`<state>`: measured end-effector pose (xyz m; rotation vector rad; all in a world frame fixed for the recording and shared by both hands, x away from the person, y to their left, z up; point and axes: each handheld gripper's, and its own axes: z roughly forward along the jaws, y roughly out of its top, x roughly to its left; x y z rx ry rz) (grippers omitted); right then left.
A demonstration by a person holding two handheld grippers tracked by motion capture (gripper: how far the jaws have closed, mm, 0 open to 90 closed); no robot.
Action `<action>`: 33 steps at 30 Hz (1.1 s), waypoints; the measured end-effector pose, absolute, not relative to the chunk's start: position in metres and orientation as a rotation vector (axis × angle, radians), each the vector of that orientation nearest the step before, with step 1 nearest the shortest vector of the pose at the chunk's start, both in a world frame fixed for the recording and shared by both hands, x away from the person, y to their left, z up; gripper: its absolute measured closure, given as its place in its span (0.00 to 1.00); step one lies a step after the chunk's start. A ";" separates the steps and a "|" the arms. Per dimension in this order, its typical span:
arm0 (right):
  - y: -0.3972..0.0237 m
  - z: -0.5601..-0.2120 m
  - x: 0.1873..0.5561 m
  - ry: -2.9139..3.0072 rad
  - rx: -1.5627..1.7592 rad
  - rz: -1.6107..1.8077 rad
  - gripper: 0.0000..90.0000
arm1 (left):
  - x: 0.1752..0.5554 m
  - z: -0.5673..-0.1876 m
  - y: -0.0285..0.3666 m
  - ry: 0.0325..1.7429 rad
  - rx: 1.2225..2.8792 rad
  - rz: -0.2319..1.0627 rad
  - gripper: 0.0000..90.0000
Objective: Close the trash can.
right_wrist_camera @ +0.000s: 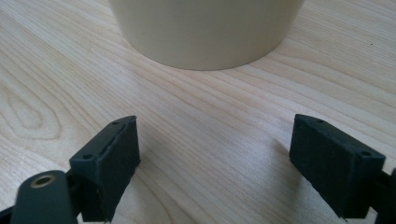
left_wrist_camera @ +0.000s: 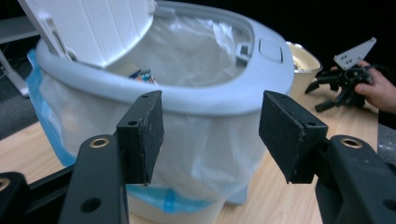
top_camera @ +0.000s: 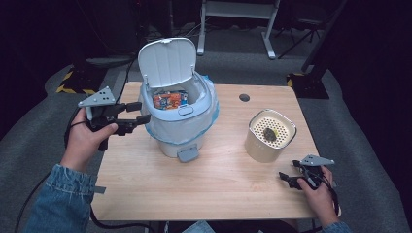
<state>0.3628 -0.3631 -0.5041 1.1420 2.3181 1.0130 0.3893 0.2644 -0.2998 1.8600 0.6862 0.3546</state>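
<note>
Pale blue bin (top_camera: 179,114), cream pot (top_camera: 268,141), light wood table (top_camera: 209,184).

On the table (top_camera: 204,184) the bin (top_camera: 179,121) stands toward my left and far side, its lid (top_camera: 167,62) tipped up behind the opening. A bag (left_wrist_camera: 205,144) lines the bin and folds out over its rim, and a packet (top_camera: 170,100) lies inside. My left gripper (top_camera: 135,112) hangs just left of the bin, level with its rim, pointing at it with nothing between the jaws. The cup (top_camera: 270,136) stands to the right of the bin, well apart from it, with a small lump (top_camera: 269,134) on its top. My right gripper (top_camera: 287,177) sits near the table's near right corner, just in front of the cup, aimed at its base.
</note>
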 end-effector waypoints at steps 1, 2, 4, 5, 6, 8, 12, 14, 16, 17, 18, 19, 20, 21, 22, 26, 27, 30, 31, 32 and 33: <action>-0.363 -0.504 0.363 2.318 1.142 1.013 0.18 | 0.391 -0.298 0.264 0.684 1.849 0.354 0.45; -0.363 -0.504 0.363 2.318 1.141 1.013 0.18 | 0.393 -0.296 0.264 0.680 1.833 0.348 0.45; -0.363 -0.504 0.363 2.317 1.143 1.014 0.18 | 0.397 -0.291 0.264 0.680 1.816 0.337 0.46; -0.363 -0.504 0.363 2.318 1.143 1.014 0.18 | 0.398 -0.289 0.263 0.683 1.808 0.340 0.46; -0.363 -0.504 0.363 2.318 1.143 1.014 0.18 | 0.400 -0.286 0.263 0.688 1.798 0.345 0.46; -0.363 -0.504 0.363 2.318 1.142 1.013 0.18 | 0.404 -0.281 0.263 0.708 1.776 0.353 0.46; -0.363 -0.504 0.363 2.318 1.142 1.013 0.18 | 0.412 -0.272 0.265 0.728 1.741 0.385 0.46; -0.363 -0.504 0.363 2.318 1.143 1.014 0.18 | 0.416 -0.268 0.266 0.732 1.734 0.406 0.47; -0.363 -0.504 0.363 2.318 1.143 1.014 0.18 | 0.421 -0.265 0.267 0.742 1.730 0.423 0.47; -0.363 -0.504 0.363 2.318 1.143 1.014 0.18 | 0.423 -0.263 0.267 0.748 1.730 0.433 0.46; -0.363 -0.504 0.363 2.318 1.143 1.014 0.18 | 0.425 -0.262 0.268 0.758 1.727 0.447 0.45; -0.363 -0.504 0.363 2.318 1.143 1.014 0.18 | 0.427 -0.261 0.268 0.773 1.733 0.464 0.44; -0.363 -0.504 0.363 2.318 1.142 1.013 0.18 | 0.429 -0.260 0.268 0.785 1.745 0.483 0.44; -0.363 -0.504 0.363 2.318 1.143 1.014 0.18 | 0.432 -0.260 0.267 0.795 1.749 0.490 0.43; -0.363 -0.504 0.363 2.318 1.143 1.014 0.18 | 0.434 -0.259 0.267 0.803 1.750 0.495 0.42; -0.363 -0.504 0.363 2.318 1.143 1.014 0.18 | 0.444 -0.255 0.269 0.828 1.741 0.518 0.42; -0.363 -0.504 0.363 2.318 1.143 1.014 0.18 | 0.446 -0.255 0.270 0.832 1.737 0.522 0.42; -0.363 -0.504 0.363 2.318 1.144 1.014 0.18 | 0.455 -0.254 0.271 0.833 1.731 0.517 0.42; -0.363 -0.504 0.363 2.318 1.143 1.014 0.18 | 0.457 -0.254 0.271 0.830 1.733 0.520 0.42; -0.363 -0.504 0.363 2.318 1.144 1.014 0.18 | 0.460 -0.253 0.271 0.828 1.734 0.518 0.42; -0.363 -0.504 0.363 2.318 1.143 1.014 0.18 | 0.462 -0.253 0.270 0.820 1.733 0.517 0.42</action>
